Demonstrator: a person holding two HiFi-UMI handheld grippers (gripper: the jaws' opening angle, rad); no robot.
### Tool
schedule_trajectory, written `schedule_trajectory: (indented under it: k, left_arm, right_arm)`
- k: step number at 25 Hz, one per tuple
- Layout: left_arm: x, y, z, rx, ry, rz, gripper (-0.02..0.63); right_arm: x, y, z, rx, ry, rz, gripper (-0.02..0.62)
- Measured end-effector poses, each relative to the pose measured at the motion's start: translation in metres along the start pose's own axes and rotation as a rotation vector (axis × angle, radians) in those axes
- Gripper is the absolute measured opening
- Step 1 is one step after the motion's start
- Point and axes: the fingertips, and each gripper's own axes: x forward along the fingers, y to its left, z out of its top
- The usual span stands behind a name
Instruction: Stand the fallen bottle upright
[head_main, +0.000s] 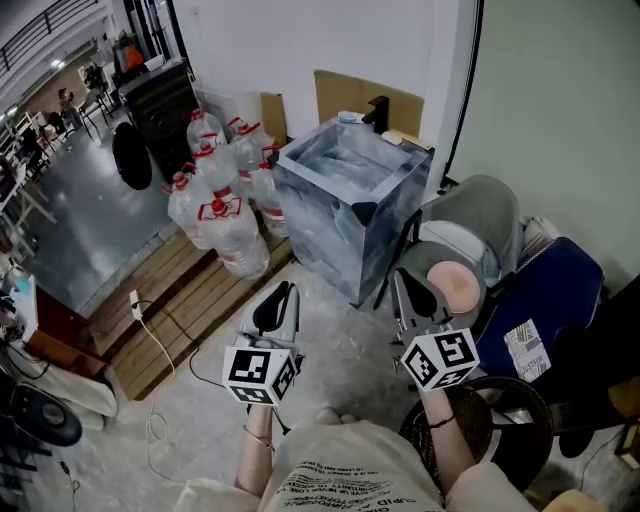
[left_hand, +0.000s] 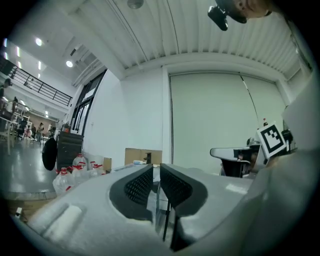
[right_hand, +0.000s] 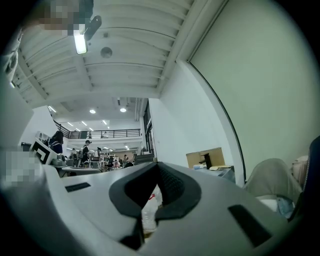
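Several large clear water bottles (head_main: 215, 195) with red caps crowd together on a wooden pallet (head_main: 170, 300) at the left. The nearest bottle (head_main: 240, 245) looks tipped over toward me, though I cannot tell for sure. My left gripper (head_main: 287, 288) hovers just right of the pallet, level, its jaws shut on nothing. My right gripper (head_main: 400, 275) is held beside it, in front of the grey block, and its pads meet at the tips. The left gripper view shows that gripper (left_hand: 156, 169) with the bottles (left_hand: 75, 170) far off to the left. In the right gripper view, a bottle (right_hand: 149, 210) shows below that gripper (right_hand: 156, 165).
A marbled grey block (head_main: 345, 200) stands straight ahead with cardboard behind it. Grey chairs (head_main: 470, 225) and a blue seat (head_main: 545, 290) fill the right side. A white cable (head_main: 150, 330) trails over the concrete floor. A black cabinet (head_main: 160, 100) stands at the back left.
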Motion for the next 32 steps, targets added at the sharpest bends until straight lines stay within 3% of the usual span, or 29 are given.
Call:
schedule_trajectory:
  k: [3,10,20,32]
  left_arm:
    - [0.009,0.001,0.001,-0.007,-0.005,0.002,0.130]
    - [0.023,0.008,0.007,-0.005,-0.029,0.022,0.276]
    - [0.076,0.038,-0.007,-0.016,-0.018,0.028,0.301]
    - [0.193,0.116,-0.014,-0.029,0.009,-0.022,0.304]
  right_arm:
    - [0.004,-0.006,-0.003,0.006,-0.003,0.004,0.003]
    - [0.015,-0.016,-0.005,0.022,0.002,0.002,0.003]
    - [0.063,-0.049,-0.024,0.034,0.030,-0.022,0.003]
    - [0.188,-0.090,-0.041,0.046,0.053,-0.084,0.003]
